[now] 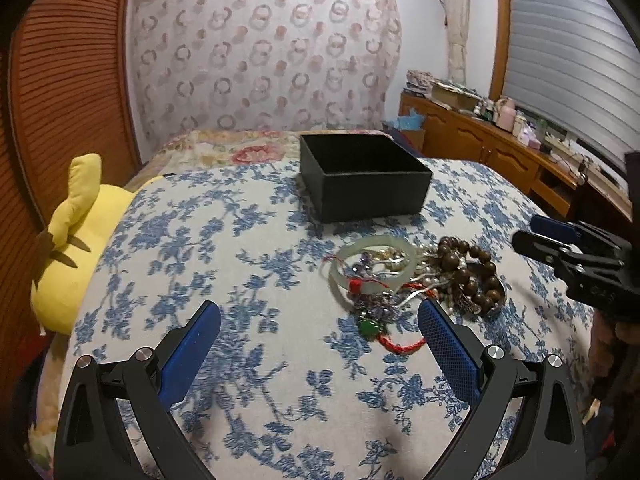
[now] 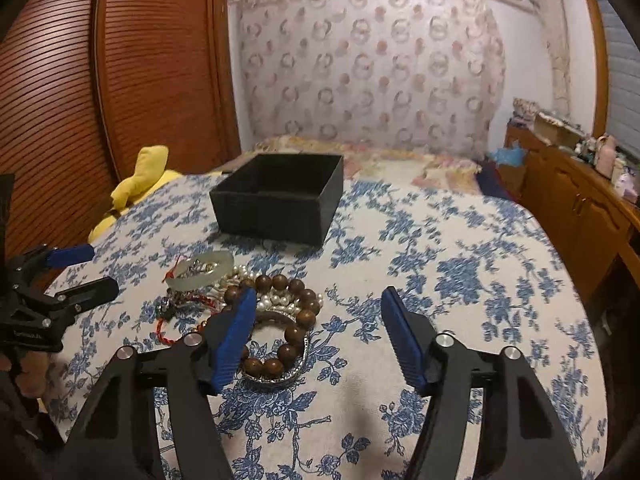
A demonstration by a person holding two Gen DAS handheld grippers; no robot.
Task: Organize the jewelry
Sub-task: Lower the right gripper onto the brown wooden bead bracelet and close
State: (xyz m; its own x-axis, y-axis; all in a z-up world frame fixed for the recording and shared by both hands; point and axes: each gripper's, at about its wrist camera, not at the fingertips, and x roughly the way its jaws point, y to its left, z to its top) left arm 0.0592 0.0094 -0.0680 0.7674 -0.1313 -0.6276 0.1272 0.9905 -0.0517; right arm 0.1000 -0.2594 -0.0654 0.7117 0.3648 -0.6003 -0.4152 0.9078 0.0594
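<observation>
Both grippers hover over the bed with the blue-flowered cover (image 1: 248, 264), nothing held. Left gripper (image 1: 320, 332): jaws spread wide, empty, its right pad just beside the near edge of the jewelry pile (image 1: 420, 280). Right gripper (image 2: 318, 324): jaws likewise wide apart and empty, its left pad in front of the brown bead bracelet (image 2: 294, 320), though contact cannot be judged from this angle. The pile sits near the middle of the bed, toward the right side in the left wrist view, a tangle of pale green bangle (image 1: 370, 264), pearl strand (image 2: 276, 302), red cord (image 1: 400, 346) with a green pendant (image 1: 370, 326), purple beads and the brown bracelet, which lies over a silvery ring or bangle (image 2: 280, 378). The black open box (image 1: 366, 184) stands beyond the pile toward the headboard end, apart from it, and appears empty as far as its interior shows. Judgement: sorting has not begun; the first pick is pending. Risks: the pieces are interlaced, so lifting one may drag cord or pearls along and scatter them on the cover; the smooth bangle could slip from the pads if pinched on its curve; the soft bedding gives under pressure, so a pad pressed down may bury thin chains and miss them; the light box could slide or tip if bumped at its rim. A yellow plush toy (image 1: 76, 240) lies at the left edge, clear of the work.
</observation>
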